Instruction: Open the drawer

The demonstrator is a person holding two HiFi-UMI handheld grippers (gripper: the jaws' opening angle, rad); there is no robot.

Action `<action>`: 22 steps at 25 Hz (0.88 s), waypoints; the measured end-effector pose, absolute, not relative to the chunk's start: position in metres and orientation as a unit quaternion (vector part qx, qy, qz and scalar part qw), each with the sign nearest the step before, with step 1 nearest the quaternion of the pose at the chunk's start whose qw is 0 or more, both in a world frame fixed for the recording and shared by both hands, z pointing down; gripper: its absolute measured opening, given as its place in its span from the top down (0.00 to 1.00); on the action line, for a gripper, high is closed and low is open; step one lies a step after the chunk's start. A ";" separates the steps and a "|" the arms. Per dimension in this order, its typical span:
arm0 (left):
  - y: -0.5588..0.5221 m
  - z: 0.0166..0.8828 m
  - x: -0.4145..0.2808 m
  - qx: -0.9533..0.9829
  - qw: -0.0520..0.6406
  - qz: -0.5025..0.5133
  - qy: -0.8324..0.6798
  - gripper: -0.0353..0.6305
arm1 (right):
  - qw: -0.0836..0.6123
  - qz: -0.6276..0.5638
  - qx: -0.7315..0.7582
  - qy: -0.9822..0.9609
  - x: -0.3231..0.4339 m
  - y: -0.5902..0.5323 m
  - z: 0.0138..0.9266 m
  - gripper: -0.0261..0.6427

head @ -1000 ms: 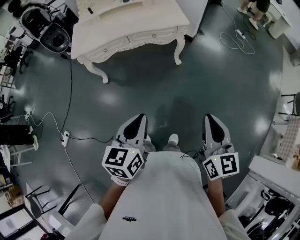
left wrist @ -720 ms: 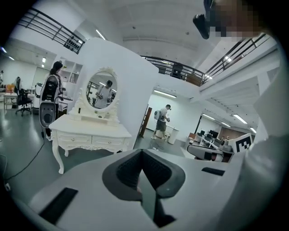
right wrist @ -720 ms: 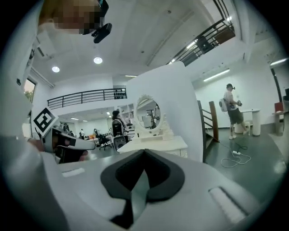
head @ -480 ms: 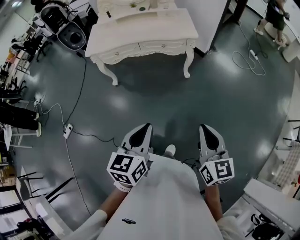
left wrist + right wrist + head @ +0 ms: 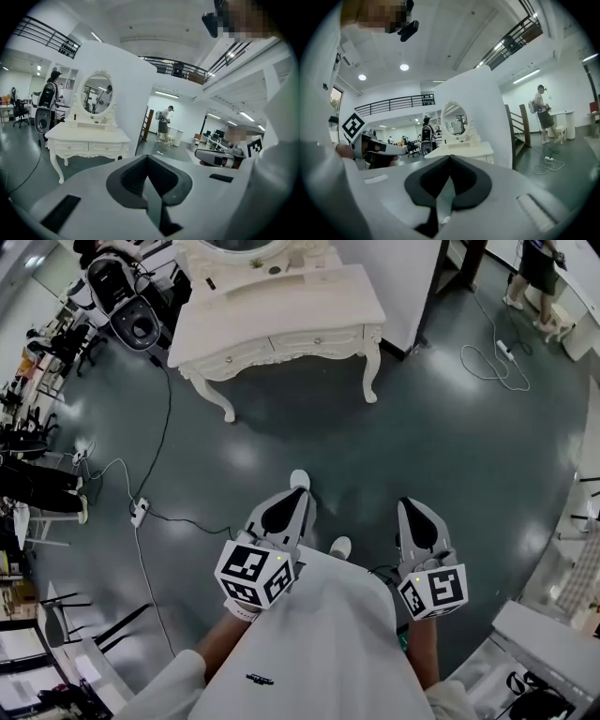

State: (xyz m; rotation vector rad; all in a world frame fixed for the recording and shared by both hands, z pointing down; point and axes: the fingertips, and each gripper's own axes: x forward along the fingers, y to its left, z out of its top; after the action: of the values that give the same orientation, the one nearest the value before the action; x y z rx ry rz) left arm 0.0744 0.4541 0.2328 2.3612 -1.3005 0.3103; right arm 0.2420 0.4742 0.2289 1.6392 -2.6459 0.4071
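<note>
White-shelled, both grippers are held out in front of the person's waist, side by side, pointing over the dark floor toward the dressing table. The left gripper has its jaws pressed together with nothing between them. The right gripper also has its jaws together and empty.

Well ahead of both pairs of jaws stands the cream dressing table. It is carved, stands on curved legs and carries an oval mirror. Its two drawers sit side by side under the top, each with a small knob, both pushed in flush.

Between jaws and table lies bare grey-green floor. The person's shoe shows just beyond the left jaws. A black cable trails to the left of them, down to a power strip. A white partition rises just right of the table.
</note>
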 end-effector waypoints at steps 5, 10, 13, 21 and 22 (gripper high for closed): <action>0.440 0.233 0.073 0.855 0.206 0.104 -0.465 0.95 | 0.005 0.127 0.517 -0.846 0.236 0.466 0.236 0.94; 0.408 0.236 0.067 0.850 0.211 0.095 -0.473 0.95 | 0.010 0.121 0.513 -0.850 0.234 0.436 0.230 0.94; 0.383 0.236 0.062 0.849 0.216 0.089 -0.473 0.95 | 0.016 0.120 0.512 -0.851 0.229 0.410 0.227 0.94; 0.288 0.248 0.039 0.847 0.235 0.086 -0.469 0.95 | 0.031 0.110 0.513 -0.851 0.193 0.316 0.229 0.94; 0.274 0.249 0.037 0.848 0.238 0.085 -0.466 0.95 | 0.033 0.106 0.512 -0.852 0.187 0.303 0.228 0.94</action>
State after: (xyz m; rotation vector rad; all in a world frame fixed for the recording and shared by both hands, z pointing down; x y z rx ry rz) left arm 0.0371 0.2743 0.2490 2.3239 -1.2770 0.2338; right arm 0.1871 0.3031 0.2277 1.5766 -2.6196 0.3249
